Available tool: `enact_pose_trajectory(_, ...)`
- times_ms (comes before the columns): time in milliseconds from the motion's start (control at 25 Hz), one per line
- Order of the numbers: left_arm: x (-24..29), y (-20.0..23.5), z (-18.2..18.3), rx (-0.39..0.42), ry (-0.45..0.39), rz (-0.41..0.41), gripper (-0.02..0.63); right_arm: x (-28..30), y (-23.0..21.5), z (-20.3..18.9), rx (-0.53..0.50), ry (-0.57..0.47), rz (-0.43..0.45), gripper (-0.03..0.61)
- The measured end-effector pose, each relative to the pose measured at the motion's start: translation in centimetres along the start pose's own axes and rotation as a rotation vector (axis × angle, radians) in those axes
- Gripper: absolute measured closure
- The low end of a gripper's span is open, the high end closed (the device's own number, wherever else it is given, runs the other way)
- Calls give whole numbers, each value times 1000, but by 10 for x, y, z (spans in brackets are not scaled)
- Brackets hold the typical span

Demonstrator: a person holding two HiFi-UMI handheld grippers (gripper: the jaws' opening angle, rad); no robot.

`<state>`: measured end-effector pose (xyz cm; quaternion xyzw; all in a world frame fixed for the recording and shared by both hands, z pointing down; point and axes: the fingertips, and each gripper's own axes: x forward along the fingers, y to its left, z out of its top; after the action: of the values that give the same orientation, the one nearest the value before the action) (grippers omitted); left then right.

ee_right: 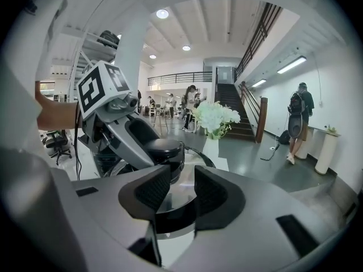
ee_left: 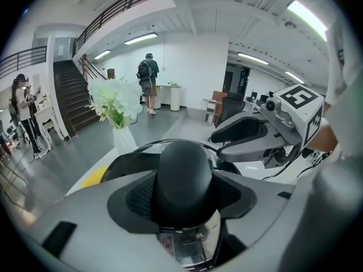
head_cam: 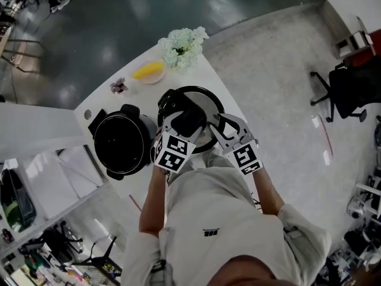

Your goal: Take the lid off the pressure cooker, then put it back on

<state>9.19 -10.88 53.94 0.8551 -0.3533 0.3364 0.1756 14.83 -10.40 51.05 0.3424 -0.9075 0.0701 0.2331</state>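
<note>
The round pressure cooker lid [head_cam: 208,107] hangs above the white table [head_cam: 209,75], to the right of the open black cooker pot [head_cam: 122,143]. My left gripper [head_cam: 189,123] is shut on the lid's black knob [ee_left: 184,177], and both pads press its sides. My right gripper [head_cam: 215,127] reaches in from the right, its jaws closed to a narrow gap on the lid's dark rim [ee_right: 170,220]. The shiny lid top [ee_right: 173,188] shows through that gap. In the right gripper view the left gripper [ee_right: 142,140] sits on the knob [ee_right: 164,149].
A vase of white flowers [head_cam: 181,47] stands at the table's far end, with a yellow thing on a small plate [head_cam: 149,71] and a small dark item [head_cam: 119,86] beside it. An office chair [head_cam: 345,91] stands on the floor at right. People stand in the background hall.
</note>
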Motion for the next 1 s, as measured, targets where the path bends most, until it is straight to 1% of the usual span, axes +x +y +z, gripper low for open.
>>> enact_pose_trajectory(200, -29, 8, 13, -9, -27, 11, 328, -3, 13, 32, -26, -43, 25, 442)
enact_pose_trajectory(520, -71, 28, 16, -1, -40, 46, 328, 6, 38, 69, -68, -78, 62, 442)
enact_pose_trajectory(680, -90, 41, 9, 3, -40, 58, 328, 17, 55, 82, -116, -108, 86, 442)
enact_pose_trajectory(880, -110, 54, -5, 1, -35, 57, 328, 28, 78, 95, -104, -91, 103, 442)
enact_pose_trajectory(1000, -123, 61, -15, 2, -29, 47, 327, 37, 91, 101, -122, -98, 106, 442)
